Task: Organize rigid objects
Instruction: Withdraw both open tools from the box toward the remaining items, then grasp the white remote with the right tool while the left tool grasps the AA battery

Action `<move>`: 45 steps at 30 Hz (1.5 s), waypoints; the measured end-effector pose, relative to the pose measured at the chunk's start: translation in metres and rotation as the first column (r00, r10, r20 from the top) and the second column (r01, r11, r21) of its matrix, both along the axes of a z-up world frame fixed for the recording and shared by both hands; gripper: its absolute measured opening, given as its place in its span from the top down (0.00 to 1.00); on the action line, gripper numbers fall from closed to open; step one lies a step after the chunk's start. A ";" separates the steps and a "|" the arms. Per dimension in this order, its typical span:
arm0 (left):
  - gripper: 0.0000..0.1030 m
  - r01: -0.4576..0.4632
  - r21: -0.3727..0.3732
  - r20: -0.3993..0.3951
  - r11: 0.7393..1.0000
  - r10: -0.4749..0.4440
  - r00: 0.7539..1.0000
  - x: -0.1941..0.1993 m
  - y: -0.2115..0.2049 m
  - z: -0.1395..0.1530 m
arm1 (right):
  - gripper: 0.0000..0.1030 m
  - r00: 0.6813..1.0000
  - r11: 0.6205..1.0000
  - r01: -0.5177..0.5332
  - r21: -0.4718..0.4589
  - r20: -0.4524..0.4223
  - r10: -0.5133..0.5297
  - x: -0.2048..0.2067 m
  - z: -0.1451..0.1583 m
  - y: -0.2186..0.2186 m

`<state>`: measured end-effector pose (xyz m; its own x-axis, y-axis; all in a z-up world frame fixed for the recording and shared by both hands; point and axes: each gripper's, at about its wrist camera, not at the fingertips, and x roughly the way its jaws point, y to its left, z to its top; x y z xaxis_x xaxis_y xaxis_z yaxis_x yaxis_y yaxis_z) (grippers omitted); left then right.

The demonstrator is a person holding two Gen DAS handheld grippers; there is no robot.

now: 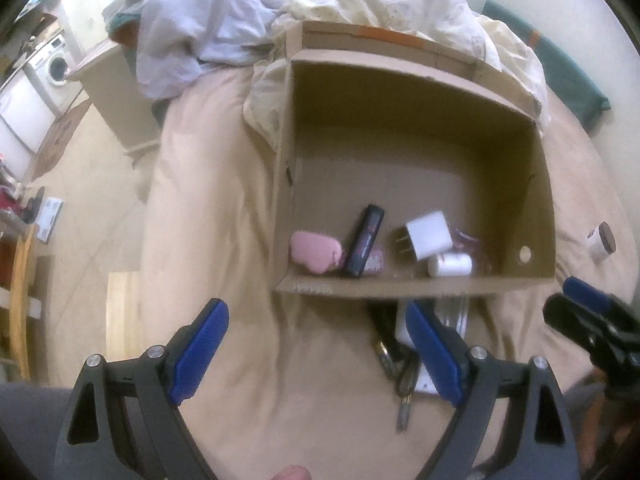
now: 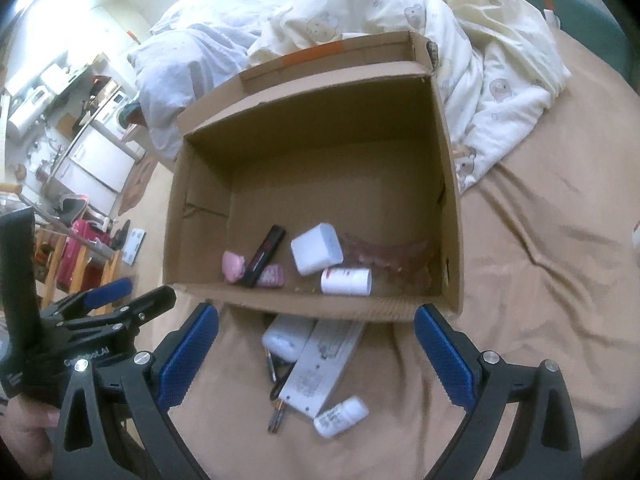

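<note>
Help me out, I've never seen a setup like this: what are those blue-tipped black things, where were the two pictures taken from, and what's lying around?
They are hand-held tongs, one in each of a person's hands, each carrying a wide-angle camera that looks along its two fingers. One picture comes from the left tongs, the other from the right tongs. Both are open and hold nothing.

Ahead, on a bed with a tan sheet, stands an open cardboard box. Inside lie a white charger, a black tube, a pink item and a white bottle.

Still on the sheet before the box: a long white box, a white case, a small bottle and keys.
</note>
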<state>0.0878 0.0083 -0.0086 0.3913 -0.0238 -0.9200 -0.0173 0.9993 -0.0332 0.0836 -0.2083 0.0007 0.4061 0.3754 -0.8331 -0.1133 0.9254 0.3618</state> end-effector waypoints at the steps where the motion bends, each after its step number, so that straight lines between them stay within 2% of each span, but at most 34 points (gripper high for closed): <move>1: 0.14 -0.001 -0.005 -0.006 1.000 0.001 1.000 -0.003 0.001 -0.002 | 0.00 1.000 1.000 0.000 0.003 -0.003 0.000 -0.003 0.000 0.001; 12: 0.14 -0.034 -0.026 -0.075 0.999 0.032 0.997 -0.013 0.011 -0.030 | 0.00 0.998 1.000 0.022 0.001 -0.060 -0.022 -0.019 -0.024 0.001; 17: 0.14 -0.069 -0.030 -0.089 0.997 0.066 0.994 -0.009 0.017 -0.036 | 0.00 0.995 0.999 0.037 -0.027 -0.089 -0.039 -0.015 -0.036 0.001; 21: 0.14 -0.082 -0.030 -0.095 0.996 0.079 0.992 -0.007 0.018 -0.038 | 0.00 0.991 0.999 0.051 -0.008 -0.125 -0.052 -0.009 -0.046 0.000; 28: 0.14 -0.087 -0.028 -0.100 0.996 0.083 0.991 -0.004 0.017 -0.039 | 0.00 0.971 0.998 0.052 0.045 -0.237 -0.040 -0.003 -0.075 0.005; 33: 0.14 -0.071 -0.028 -0.118 0.997 0.067 0.991 -0.004 0.012 -0.042 | 0.00 0.949 0.999 0.001 0.047 -0.315 0.014 0.003 -0.099 0.024; 34: 0.14 -0.067 -0.024 -0.119 0.997 0.064 0.991 -0.004 0.011 -0.043 | 0.03 0.945 0.999 -0.013 0.042 -0.325 0.026 0.003 -0.104 0.029; 36: 0.14 -0.064 -0.020 -0.120 0.998 0.061 0.991 -0.004 0.010 -0.044 | 0.22 0.938 0.999 -0.028 0.044 -0.345 0.041 0.006 -0.112 0.037; 41: 0.14 -0.077 -0.008 -0.129 0.997 0.075 0.989 -0.002 0.014 -0.048 | 0.23 0.924 0.999 -0.044 0.019 -0.381 0.048 0.008 -0.132 0.052; 43: 0.14 -0.078 -0.010 -0.135 0.997 0.076 0.988 -0.002 0.014 -0.049 | 0.28 0.928 0.999 -0.031 0.022 -0.371 0.037 0.009 -0.132 0.052; 44: 0.14 -0.077 -0.010 -0.135 0.997 0.075 0.988 -0.002 0.014 -0.049 | 0.42 0.931 1.000 -0.024 0.016 -0.365 0.028 0.010 -0.132 0.051; 45: 0.14 -0.074 -0.010 -0.135 0.997 0.072 0.988 -0.003 0.014 -0.049 | 0.46 0.931 1.000 -0.015 0.003 -0.366 0.015 0.010 -0.131 0.048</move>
<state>0.0853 0.0224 -0.0579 0.2649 -0.0133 -0.9642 -0.0959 0.9946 -0.0401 0.0939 -0.1605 -0.1308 0.0676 0.3789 -0.9230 0.0133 0.9247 0.3806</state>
